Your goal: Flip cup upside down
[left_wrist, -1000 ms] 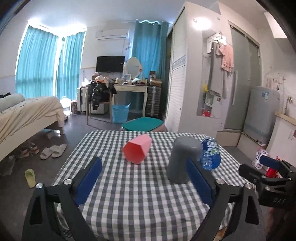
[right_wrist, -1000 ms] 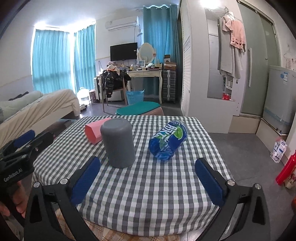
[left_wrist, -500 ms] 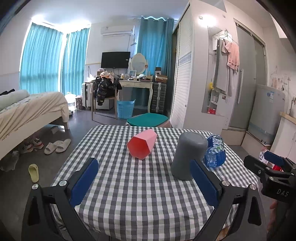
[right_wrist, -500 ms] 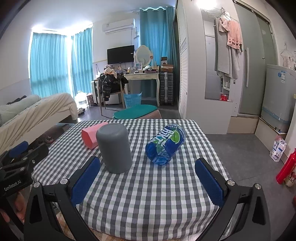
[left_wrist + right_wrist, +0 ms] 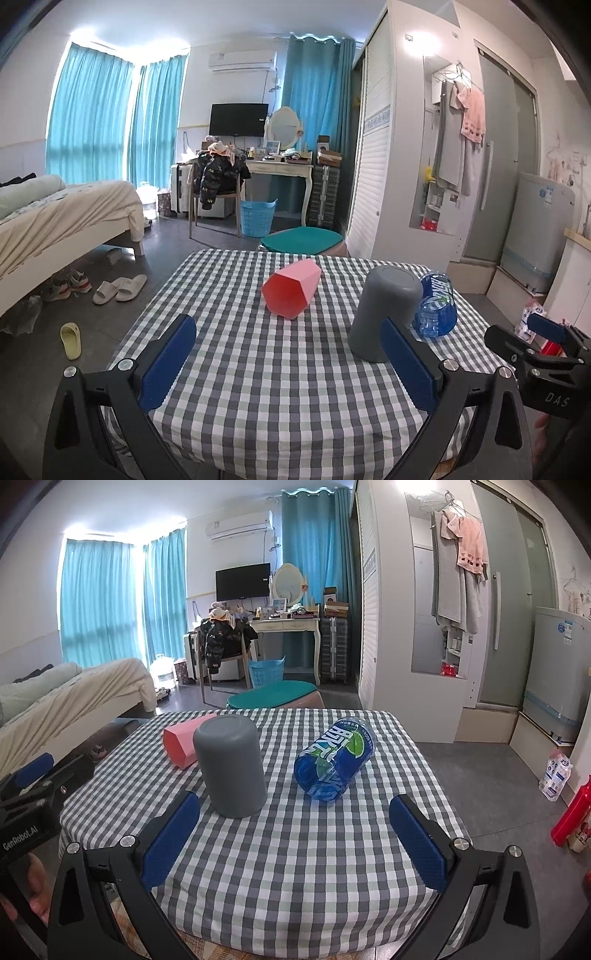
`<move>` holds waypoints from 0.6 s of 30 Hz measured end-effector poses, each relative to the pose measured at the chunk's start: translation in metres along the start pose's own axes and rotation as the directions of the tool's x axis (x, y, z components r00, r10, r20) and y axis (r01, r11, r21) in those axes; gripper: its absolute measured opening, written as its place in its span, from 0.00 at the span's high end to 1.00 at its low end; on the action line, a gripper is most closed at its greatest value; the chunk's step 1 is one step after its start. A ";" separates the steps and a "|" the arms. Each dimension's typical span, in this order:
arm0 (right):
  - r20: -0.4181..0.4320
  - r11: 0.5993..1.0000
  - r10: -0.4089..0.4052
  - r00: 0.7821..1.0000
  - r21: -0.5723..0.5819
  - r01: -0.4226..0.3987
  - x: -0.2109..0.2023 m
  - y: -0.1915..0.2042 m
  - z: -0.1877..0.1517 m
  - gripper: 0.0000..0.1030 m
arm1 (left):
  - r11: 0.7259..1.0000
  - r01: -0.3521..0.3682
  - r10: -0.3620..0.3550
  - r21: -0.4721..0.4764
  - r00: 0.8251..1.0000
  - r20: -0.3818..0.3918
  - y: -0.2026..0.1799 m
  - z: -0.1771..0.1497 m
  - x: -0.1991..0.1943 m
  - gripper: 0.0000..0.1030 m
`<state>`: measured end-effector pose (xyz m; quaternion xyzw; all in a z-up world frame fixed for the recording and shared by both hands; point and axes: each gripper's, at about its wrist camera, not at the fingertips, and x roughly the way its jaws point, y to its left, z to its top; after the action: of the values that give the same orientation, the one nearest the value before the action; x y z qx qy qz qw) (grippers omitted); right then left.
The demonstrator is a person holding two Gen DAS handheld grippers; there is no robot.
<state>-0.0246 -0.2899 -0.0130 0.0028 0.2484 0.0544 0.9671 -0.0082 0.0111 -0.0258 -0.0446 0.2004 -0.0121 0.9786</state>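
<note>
Grey cup [image 5: 232, 766] stands on the desk [image 5: 314, 849] with its closed end up and rim down on the checked cloth, long axis vertical, so by the look of it the flip is already done. Whether the rim sits flat all round can't be told; the far side is hidden.

Right gripper [image 5: 295, 843] has its jaws wide apart and holds nothing. The cup is just beyond the left pad, left of the jaw centreline, not between the pads. Left gripper [image 5: 291, 365] also has jaws wide apart, nothing held. In its view the grey cup [image 5: 384, 314] is right of centre, and its lower right part is cut off behind the right pad; touching or only overlapping, can't tell. Both grippers sit at the near desk edge; the right one looks nearer to the cup, though that's a judgement, fisheye warps it.

Pink cup [image 5: 291, 290] lies on its side, far and left of the grey cup, open mouth towards the left camera, long axis running near-to-far. If this is the cup still to be flipped, the left gripper is better placed. In the right view the pink cup [image 5: 179, 744] is half hidden behind the grey one.

Blue bottle [image 5: 334, 758] lies on its side right of the grey cup, apart from it in the right view.
</note>
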 end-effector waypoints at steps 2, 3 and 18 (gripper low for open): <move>-0.004 1.000 -0.003 1.000 0.002 0.003 0.001 0.000 -0.001 0.00 | 1.000 0.000 0.000 0.001 1.000 -0.002 0.000 0.000 0.000 0.00; -0.005 1.000 -0.004 1.000 0.004 0.004 0.002 0.000 -0.001 0.00 | 1.000 0.000 0.000 0.001 1.000 -0.005 0.000 0.000 0.001 0.00; -0.005 1.000 -0.007 1.000 0.005 0.007 0.003 -0.001 -0.003 0.00 | 1.000 0.004 -0.004 -0.003 1.000 -0.013 0.001 -0.004 0.002 0.00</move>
<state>-0.0229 -0.2904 -0.0170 0.0040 0.2511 0.0504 0.9666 -0.0078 0.0117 -0.0306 -0.0464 0.2066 -0.0142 0.9772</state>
